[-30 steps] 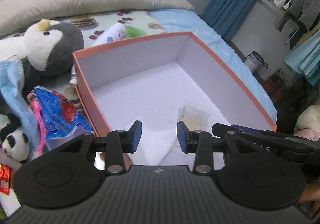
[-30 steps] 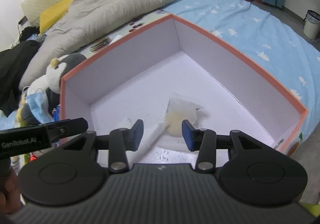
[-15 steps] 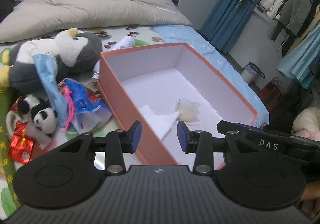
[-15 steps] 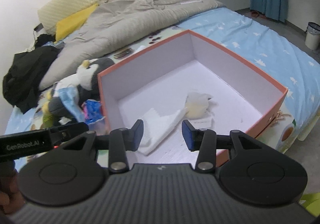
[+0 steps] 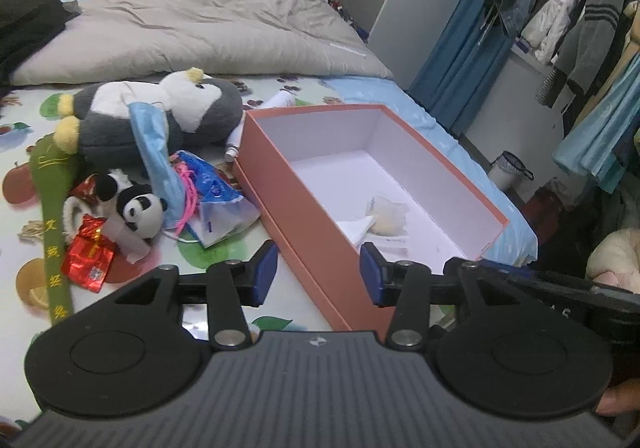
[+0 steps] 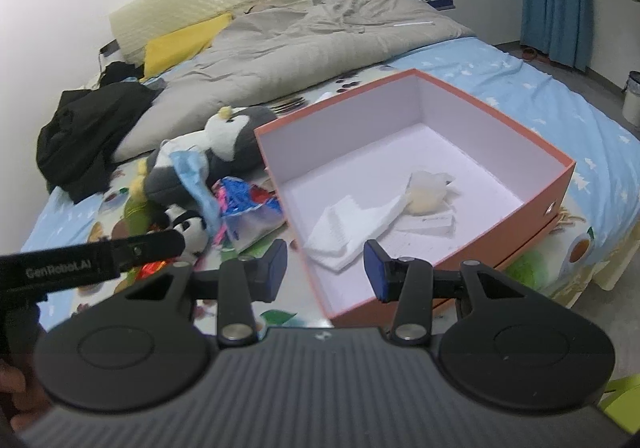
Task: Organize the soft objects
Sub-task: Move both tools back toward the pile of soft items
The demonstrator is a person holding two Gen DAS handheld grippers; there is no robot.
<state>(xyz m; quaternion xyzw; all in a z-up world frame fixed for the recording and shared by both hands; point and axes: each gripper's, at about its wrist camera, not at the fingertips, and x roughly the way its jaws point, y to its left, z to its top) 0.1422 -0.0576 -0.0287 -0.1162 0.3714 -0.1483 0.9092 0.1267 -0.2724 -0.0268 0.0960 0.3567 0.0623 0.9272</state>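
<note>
An orange box (image 5: 304, 208) (image 6: 560, 184) with a white inside stands on the bed. In it lie a white tissue (image 6: 352, 224) and a pale crumpled wad (image 6: 426, 192) (image 5: 390, 214). Left of the box lie a grey and white penguin plush (image 5: 160, 116) (image 6: 224, 144), a small panda plush (image 5: 142, 208) (image 6: 188, 226), a blue face mask (image 5: 156, 152) and a blue plastic bag (image 5: 216, 196). My left gripper (image 5: 318, 278) is open and empty above the box's near corner. My right gripper (image 6: 326, 268) is open and empty over the box's near edge.
A grey duvet (image 5: 192, 32), a yellow pillow (image 6: 180, 44) and black clothing (image 6: 84, 132) lie at the head of the bed. A red packet (image 5: 88, 254) and a green band (image 5: 56, 216) lie left of the toys. Blue curtains, hanging clothes (image 5: 580, 28) and a bin (image 5: 510, 170) stand right.
Both grippers have pulled back and up from inside the box, so the whole box and the toy pile now show. Both stay open and empty.
</note>
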